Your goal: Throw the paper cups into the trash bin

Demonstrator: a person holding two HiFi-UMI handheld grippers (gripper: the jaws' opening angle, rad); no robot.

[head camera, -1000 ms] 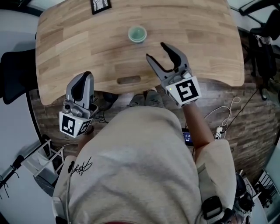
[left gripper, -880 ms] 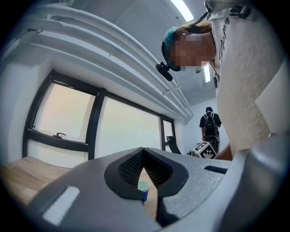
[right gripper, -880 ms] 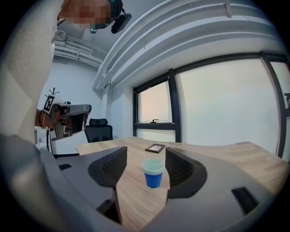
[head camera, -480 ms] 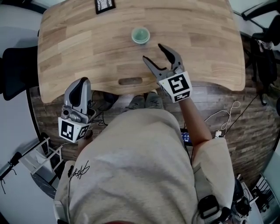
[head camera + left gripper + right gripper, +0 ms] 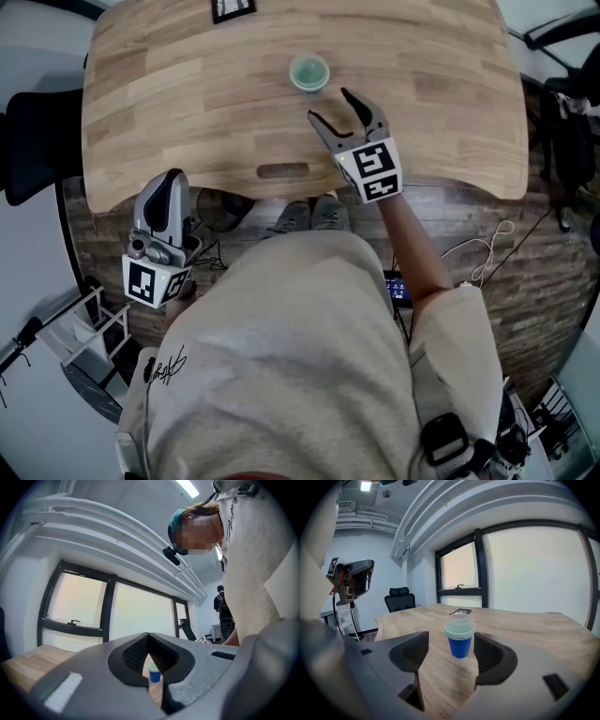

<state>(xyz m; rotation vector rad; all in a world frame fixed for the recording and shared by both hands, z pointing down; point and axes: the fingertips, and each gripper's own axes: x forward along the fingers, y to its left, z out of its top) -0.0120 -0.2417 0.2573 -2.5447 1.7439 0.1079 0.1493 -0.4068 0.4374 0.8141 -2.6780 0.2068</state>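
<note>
Since a second ago the right gripper (image 5: 334, 106) has been brought nearer the cup (image 5: 309, 72). Its jaws have just been opened further and are now spread wide, with nothing held. It is tilted slightly down. The cup is left untouched on the table (image 5: 169, 84), just beyond the tips at 11 o'clock. The left gripper (image 5: 170, 180) is held level at the table's near edge, at 8 o'clock, jaws closed together and empty. A chair (image 5: 399, 599) and windows (image 5: 534, 569) are seen beyond.
</note>
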